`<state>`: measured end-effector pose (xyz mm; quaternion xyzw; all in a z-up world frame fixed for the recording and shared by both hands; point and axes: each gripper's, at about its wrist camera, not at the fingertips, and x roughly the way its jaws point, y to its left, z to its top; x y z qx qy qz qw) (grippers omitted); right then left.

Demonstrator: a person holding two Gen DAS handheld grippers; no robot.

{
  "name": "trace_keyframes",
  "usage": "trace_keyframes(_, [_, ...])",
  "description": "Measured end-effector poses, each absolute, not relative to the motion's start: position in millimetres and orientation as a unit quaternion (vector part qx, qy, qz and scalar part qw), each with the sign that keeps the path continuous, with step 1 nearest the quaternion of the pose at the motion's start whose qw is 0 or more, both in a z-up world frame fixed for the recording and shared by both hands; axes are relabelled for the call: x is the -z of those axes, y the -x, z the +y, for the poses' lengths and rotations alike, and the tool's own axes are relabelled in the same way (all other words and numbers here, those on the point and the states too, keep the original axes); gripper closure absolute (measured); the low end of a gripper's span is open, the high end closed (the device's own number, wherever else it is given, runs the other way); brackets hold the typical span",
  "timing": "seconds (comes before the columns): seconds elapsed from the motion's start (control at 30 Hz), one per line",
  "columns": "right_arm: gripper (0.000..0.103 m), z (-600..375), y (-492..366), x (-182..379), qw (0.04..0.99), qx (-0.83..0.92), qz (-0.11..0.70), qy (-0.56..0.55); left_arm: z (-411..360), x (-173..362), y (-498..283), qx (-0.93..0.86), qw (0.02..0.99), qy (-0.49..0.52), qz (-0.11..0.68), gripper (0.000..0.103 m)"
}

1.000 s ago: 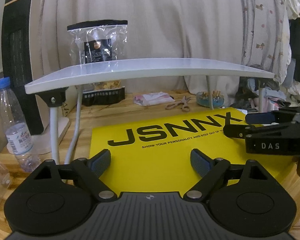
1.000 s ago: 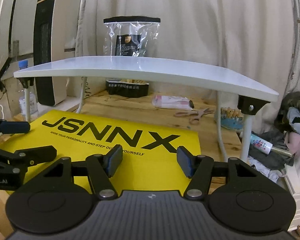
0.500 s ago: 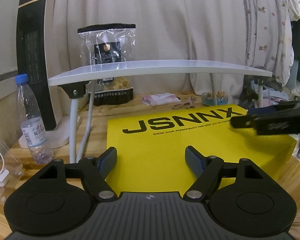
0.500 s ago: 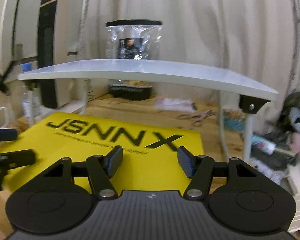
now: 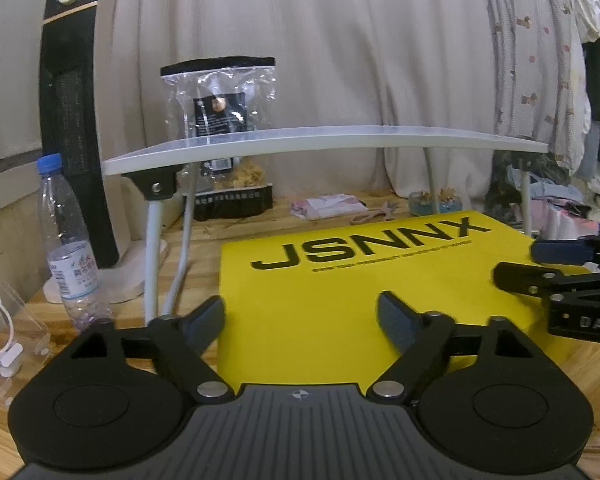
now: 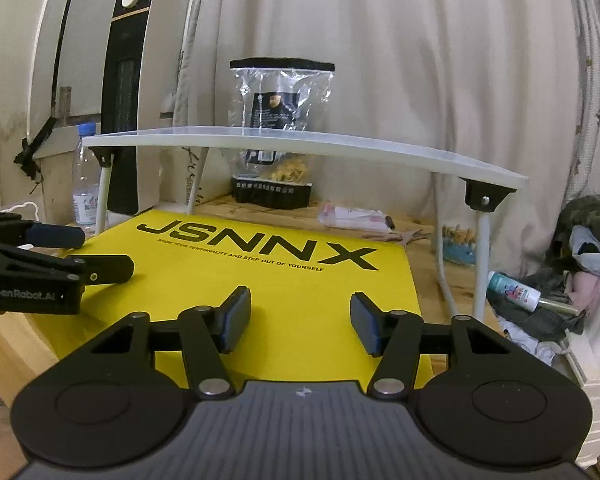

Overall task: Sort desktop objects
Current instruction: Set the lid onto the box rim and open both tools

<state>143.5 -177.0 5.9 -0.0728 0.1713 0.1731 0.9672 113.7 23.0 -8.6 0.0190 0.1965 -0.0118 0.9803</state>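
Both the left gripper (image 5: 301, 316) and right gripper (image 6: 296, 320), jaws opening and empty (seemingly approaching), hover over the flat yellow "JSNNX" cardboard box (image 5: 339, 280) just ahead, which needs gripping at opposite edges.

Right gripper (image 6: 298, 322) over the near end of the yellow JSNNX box (image 6: 260, 276), jaws opening, nothing between them. Left gripper (image 6: 104, 254) reaches in over the box's left edge. Behind, a white shelf riser (image 6: 300, 140) spans the wooden desk (image 6: 423, 240), with a clear snack bag (image 6: 282, 96) standing behind it.
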Motion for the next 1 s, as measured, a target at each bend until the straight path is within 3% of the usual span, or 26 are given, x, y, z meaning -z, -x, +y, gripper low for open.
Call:
trace_keyframes(0.13, [0.047, -173, -140, -3, 0.971, -0.160, 0.163, 0.074, 34, 10, -117, 0.016, 0.979, 0.023, 0.200, 0.007])
trace_keyframes(0.27, [0.046, -179, -141, -7, 0.970, -0.161, 0.176, 0.054, 26, 8, -108, 0.010, 0.984, -0.003, 0.180, 0.004])
trace_keyframes(0.33, [0.018, -182, -139, -9, 0.968, -0.171, 0.177, 0.050, 23, 3, -97, 0.008, 0.986, -0.005, 0.164, 0.000])
trace_keyframes(0.43, [0.016, -189, -111, -21, 0.973, -0.185, 0.138, 0.019, 19, -7, -72, 0.004, 0.988, 0.005, 0.156, 0.000])
trace_keyframes(0.47, [0.013, -191, -99, -26, 0.975, -0.186, 0.122, 0.011, 18, -10, -61, 0.006, 0.988, 0.009, 0.157, 0.000])
trace_keyframes(0.5, [0.000, -193, -82, -32, 0.977, -0.183, 0.106, 0.007, 16, -12, -51, 0.013, 0.988, 0.012, 0.155, 0.000])
trace_keyframes(1.0, [0.000, -215, 40, -11, 0.984, -0.152, 0.089, -0.001, -7, -6, 38, 0.005, 0.984, 0.046, 0.173, 0.000])
